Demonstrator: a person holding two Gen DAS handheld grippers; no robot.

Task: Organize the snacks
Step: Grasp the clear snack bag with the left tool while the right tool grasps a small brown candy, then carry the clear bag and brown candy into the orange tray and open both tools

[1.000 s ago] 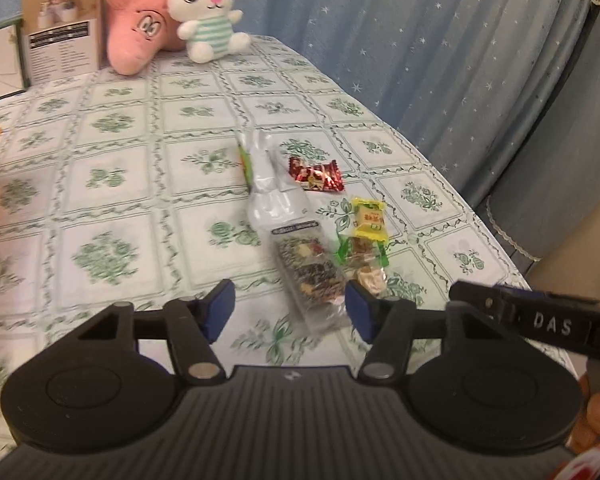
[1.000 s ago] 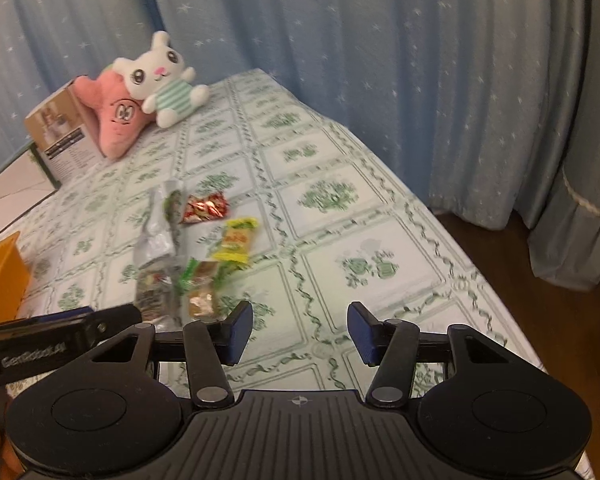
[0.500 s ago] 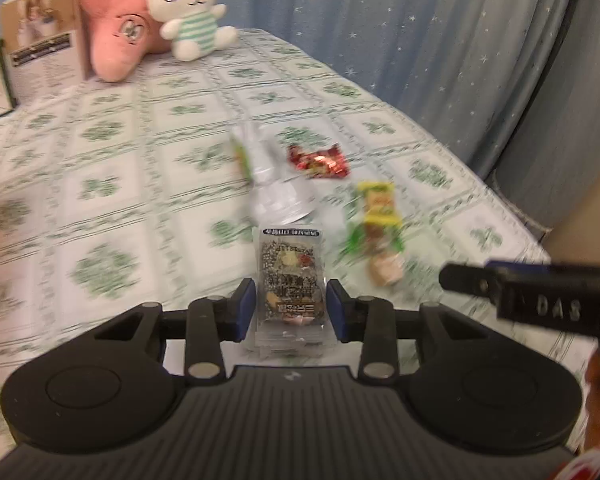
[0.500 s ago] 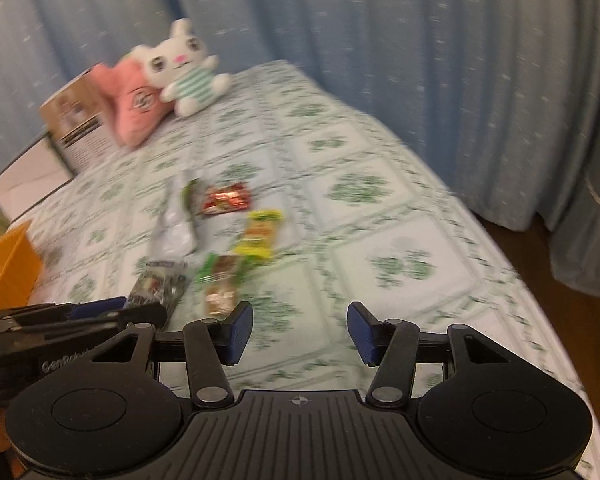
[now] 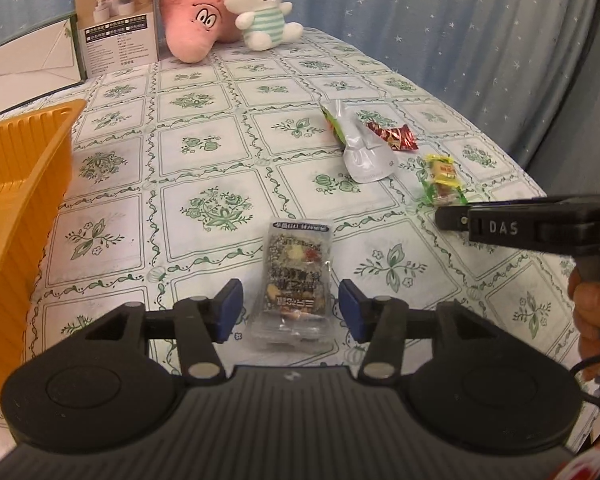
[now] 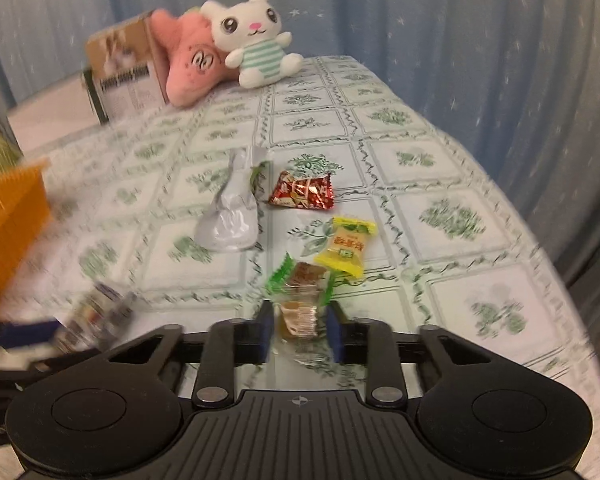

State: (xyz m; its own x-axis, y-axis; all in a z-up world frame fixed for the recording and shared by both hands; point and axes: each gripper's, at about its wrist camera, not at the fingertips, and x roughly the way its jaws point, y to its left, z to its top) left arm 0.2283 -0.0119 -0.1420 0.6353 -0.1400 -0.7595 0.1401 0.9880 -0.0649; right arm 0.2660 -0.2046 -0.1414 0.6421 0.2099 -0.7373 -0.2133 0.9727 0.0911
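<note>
A clear nut-bar packet (image 5: pixel 296 280) lies on the green-patterned tablecloth (image 5: pixel 204 160) between the blue pads (image 5: pixel 230 310) of my left gripper (image 5: pixel 291 311). Its jaws are opening, and a gap shows on each side of the packet. My right gripper (image 6: pixel 300 332) is closing, and its pads press a green-wrapped snack (image 6: pixel 302 308) at the near end of the snack group. In the left wrist view the right gripper (image 5: pixel 452 218) reaches in from the right, over the same green-wrapped snack (image 5: pixel 444 196).
A silver pouch (image 6: pixel 230 220), a red candy (image 6: pixel 302 196) and a yellow candy (image 6: pixel 346 246) lie beyond the green snack. An orange tray (image 5: pixel 20 200) stands at the left. A pink plush (image 5: pixel 192 20), a white bunny (image 5: pixel 260 4) and a box (image 5: pixel 116 20) sit at the far end. The table's edge curves close on the right.
My left gripper shut on the nut-bar packet, carried it left away from the other snacks, then spread its jaws off it. My right gripper moved up to the green-wrapped snack and closed on it.
</note>
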